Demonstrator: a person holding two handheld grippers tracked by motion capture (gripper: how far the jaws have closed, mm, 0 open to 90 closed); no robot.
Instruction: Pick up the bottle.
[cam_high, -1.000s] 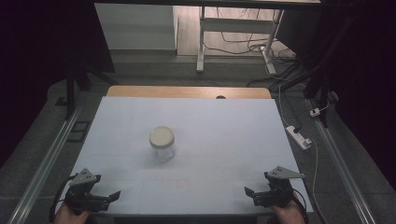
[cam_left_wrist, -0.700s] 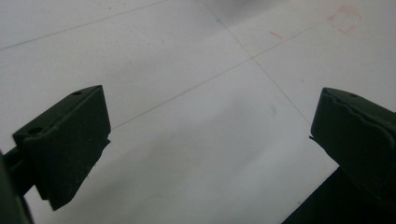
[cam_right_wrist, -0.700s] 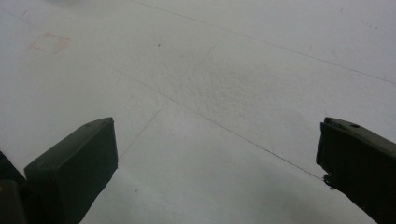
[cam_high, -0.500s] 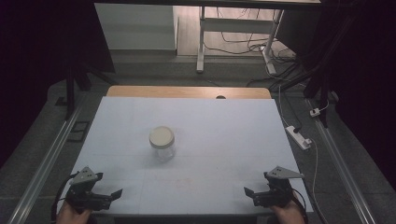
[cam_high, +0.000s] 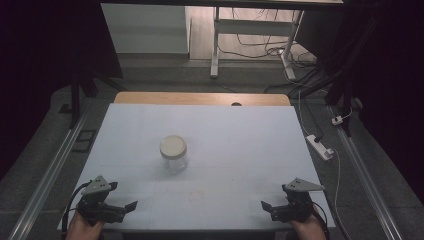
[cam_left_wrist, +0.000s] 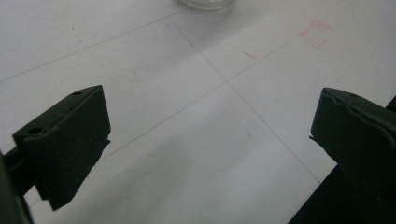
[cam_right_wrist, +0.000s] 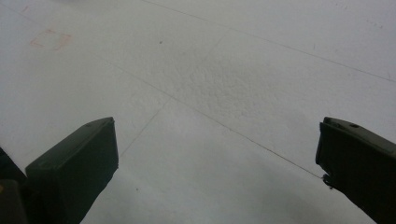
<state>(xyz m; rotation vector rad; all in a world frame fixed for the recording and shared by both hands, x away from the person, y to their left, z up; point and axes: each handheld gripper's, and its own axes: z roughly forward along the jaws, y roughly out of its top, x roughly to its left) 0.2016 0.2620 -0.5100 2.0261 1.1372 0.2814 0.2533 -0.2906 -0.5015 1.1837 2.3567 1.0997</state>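
Nothing has shifted over the last second. Jar (cam_high: 173, 153), lid on, stands mid-table (cam_high: 240, 130), untouched. Left gripper (cam_high: 120, 208) near-left corner, right gripper (cam_high: 274, 209) near-right; both gaping, empty, well apart from jar. No approach begun.

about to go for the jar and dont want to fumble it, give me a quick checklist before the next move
1. Left gripper open, jaws wide apart and holding nothing: ok.
2. Right gripper open, nothing held: ok.
3. Jar upright near the middle of the table: ok.
4. Lid sits on the jar: ok; whether it is screwed tight: cannot tell.
5. Table between both grippers and the jar free of obstacles: ok.
6. Jar contents: cannot tell.
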